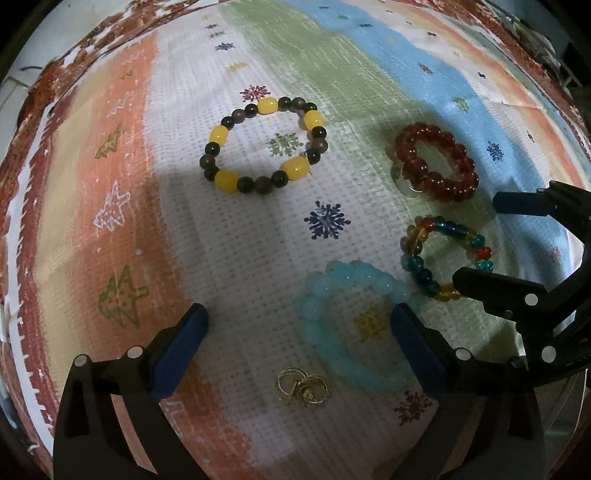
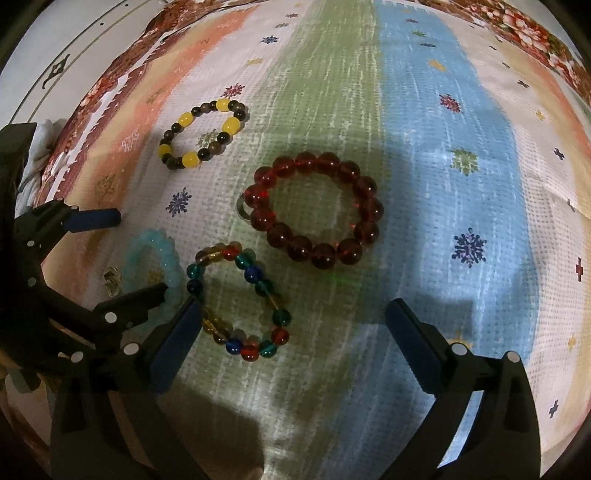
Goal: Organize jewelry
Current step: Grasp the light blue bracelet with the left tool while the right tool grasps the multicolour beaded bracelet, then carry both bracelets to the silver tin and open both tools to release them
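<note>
Several bead bracelets lie on a striped cloth. A yellow-and-dark bracelet [image 1: 264, 144] [image 2: 203, 134] lies farthest away. A dark red bracelet [image 1: 436, 162] [image 2: 314, 208] has a silver ring [image 1: 402, 182] at its edge. A multicolour bracelet [image 1: 445, 254] [image 2: 236, 302] and a pale blue bracelet [image 1: 354, 325] [image 2: 153, 264] lie nearer. Gold rings [image 1: 302, 387] [image 2: 112, 280] lie beside the blue one. My left gripper [image 1: 299, 350] is open and empty over the blue bracelet. My right gripper [image 2: 295, 339] is open and empty over the multicolour bracelet.
The patterned cloth [image 1: 110, 206] [image 2: 443, 184] covers the whole surface, with orange, white, green and blue stripes. A flowered border [image 2: 524, 26] runs along its far edge. The right gripper shows at the right of the left wrist view [image 1: 480, 247].
</note>
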Demonstrator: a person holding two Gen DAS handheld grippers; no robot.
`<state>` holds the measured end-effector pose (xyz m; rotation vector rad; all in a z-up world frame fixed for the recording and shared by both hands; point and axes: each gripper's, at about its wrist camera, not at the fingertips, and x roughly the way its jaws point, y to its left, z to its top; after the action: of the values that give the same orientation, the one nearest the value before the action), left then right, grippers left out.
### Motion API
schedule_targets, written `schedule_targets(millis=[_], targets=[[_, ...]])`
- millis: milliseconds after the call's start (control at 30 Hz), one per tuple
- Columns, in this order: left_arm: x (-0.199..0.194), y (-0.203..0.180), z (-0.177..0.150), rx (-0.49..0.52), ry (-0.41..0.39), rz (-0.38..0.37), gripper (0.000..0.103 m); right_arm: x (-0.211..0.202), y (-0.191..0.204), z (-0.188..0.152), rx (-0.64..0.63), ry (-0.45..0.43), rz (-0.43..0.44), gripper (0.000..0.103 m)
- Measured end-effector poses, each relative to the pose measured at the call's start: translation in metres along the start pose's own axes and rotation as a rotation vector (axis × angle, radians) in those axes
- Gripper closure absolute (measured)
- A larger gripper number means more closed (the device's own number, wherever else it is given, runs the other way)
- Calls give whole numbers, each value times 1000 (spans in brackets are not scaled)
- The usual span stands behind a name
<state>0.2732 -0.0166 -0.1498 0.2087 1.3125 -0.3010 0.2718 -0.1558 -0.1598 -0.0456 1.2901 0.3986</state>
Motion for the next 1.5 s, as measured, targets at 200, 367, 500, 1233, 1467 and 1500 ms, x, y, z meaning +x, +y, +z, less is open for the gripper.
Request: schedule_targets(millis=[200,367,500,1233,1467,1500], targets=[[0,1,-1,4,-2,5,6,-1,0,0,-2,0,-2,4],[1,3,0,9,-5,7,6,0,1,0,-6,0,-4,4],[-1,0,-2,17,-9,12,6,1,2,-1,-16,0,-8,4],[-19,2,-3,4,-42,-8,93,-11,-11,-2,3,-31,-58,92],[-45,5,1,-18,-101,-36,92,-26,2,-3,-25,-61,-28,92],[-50,5,0,-19,-114,-40,92,-30,5,-4,-36,-73,-26,92]])
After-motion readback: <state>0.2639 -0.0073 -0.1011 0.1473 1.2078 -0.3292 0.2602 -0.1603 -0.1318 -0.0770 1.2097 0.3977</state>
